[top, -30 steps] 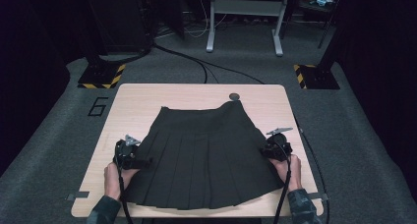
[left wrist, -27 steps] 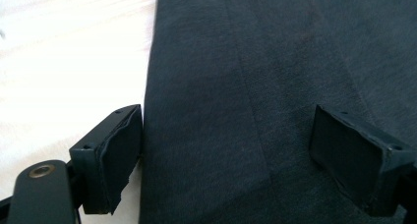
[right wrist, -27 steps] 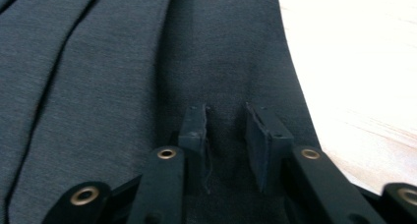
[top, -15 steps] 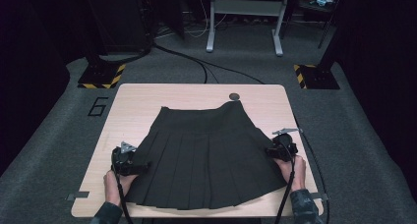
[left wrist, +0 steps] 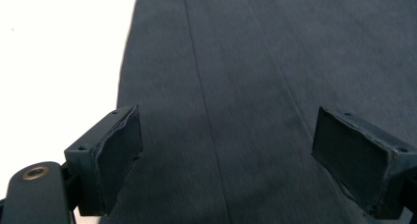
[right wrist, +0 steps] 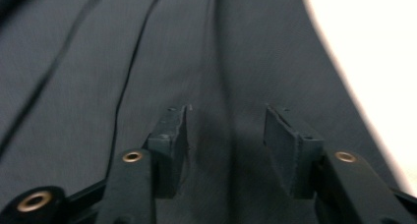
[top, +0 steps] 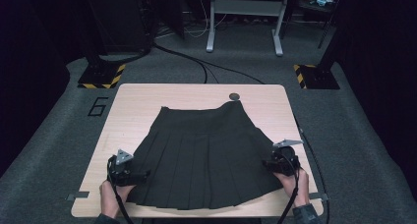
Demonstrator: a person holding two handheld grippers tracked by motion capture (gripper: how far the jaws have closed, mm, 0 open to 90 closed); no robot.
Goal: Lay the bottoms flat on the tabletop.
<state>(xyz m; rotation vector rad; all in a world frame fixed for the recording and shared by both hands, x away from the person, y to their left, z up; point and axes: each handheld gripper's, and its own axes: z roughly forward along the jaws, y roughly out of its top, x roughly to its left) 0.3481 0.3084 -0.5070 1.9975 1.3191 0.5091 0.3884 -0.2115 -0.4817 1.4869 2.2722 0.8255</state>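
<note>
A black pleated skirt (top: 206, 155) lies flat on the light wooden table (top: 147, 101), waistband far, hem near. My left gripper (top: 142, 175) rests at the skirt's left edge near the hem. In the left gripper view it (left wrist: 226, 160) stands wide open over the cloth (left wrist: 246, 62), with bare table (left wrist: 59, 47) to its left. My right gripper (top: 268, 162) sits at the skirt's right edge. Its jaws (right wrist: 226, 135) are narrowed but open, with a raised fold of the skirt (right wrist: 98, 86) between them and table (right wrist: 373, 47) at the right.
A small dark disc (top: 234, 96) lies at the table's far edge. Around the table is grey carpet with a painted 6 (top: 98, 106), cables (top: 196, 67), two yellow-black striped bases (top: 101, 76) (top: 314, 74) and a white frame (top: 243, 17) behind.
Both hands have slid their grippers along the skirt's sides toward the near edge of the table. The skirt has stayed flat.
</note>
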